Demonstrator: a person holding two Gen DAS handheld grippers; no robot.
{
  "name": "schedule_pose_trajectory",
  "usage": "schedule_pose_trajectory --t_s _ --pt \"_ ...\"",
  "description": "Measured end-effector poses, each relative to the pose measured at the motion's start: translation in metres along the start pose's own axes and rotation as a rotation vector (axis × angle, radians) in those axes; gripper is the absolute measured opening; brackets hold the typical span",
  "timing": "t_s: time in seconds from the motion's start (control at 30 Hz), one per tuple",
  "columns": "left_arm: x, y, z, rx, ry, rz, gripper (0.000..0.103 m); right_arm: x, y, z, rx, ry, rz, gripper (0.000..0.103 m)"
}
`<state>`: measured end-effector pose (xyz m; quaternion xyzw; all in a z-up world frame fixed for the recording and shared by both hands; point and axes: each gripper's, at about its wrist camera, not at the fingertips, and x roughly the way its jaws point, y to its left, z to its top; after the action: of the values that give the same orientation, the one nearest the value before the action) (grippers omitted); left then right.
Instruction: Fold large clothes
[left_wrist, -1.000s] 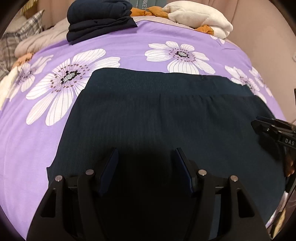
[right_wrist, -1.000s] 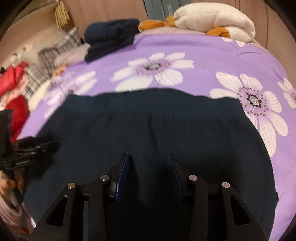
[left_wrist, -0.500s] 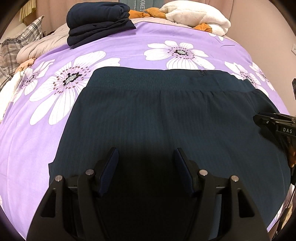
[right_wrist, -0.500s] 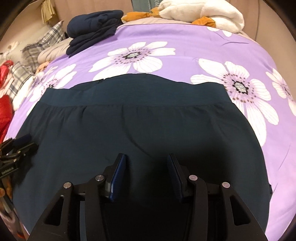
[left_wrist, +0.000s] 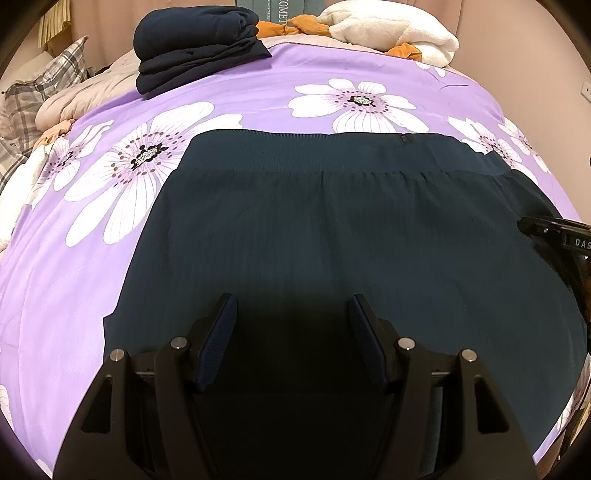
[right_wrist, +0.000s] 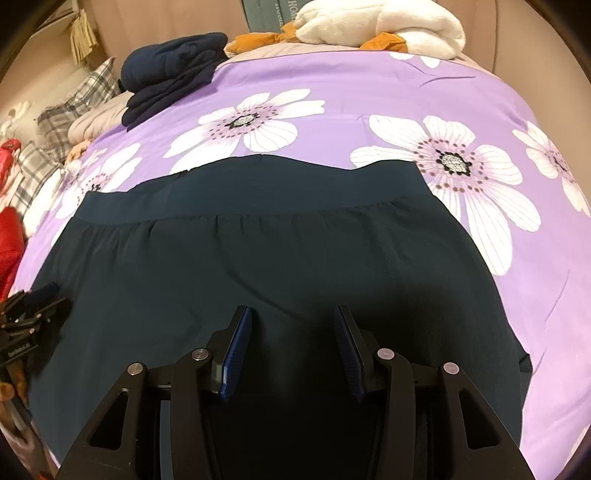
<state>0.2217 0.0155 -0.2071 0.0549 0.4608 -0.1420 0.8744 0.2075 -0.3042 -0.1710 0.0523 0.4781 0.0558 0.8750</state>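
right gripper (right_wrist: 291, 317) now further across skirt (right_wrist: 258, 258)

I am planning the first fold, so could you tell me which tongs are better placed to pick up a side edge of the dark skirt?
Probably the right tongs: the skirt edge looks closer beside them. Both are open and empty.

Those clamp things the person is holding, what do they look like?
Each gripper, left and right, is matte black with two angular arms, triangular cut-outs and silver rivets. The fingers carry ribbed dark blue pads. White lettering marks the side of each body.
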Motion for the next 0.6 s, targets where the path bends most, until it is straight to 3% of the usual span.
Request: schedule_pose_trajectory --t_s 0.6 --pt "-0.021 0.017 -0.027 -0.042 -0.013 0.01 0.064 -0.032 -0.037 -0.027 0.097 -0.09 0.025 0.046"
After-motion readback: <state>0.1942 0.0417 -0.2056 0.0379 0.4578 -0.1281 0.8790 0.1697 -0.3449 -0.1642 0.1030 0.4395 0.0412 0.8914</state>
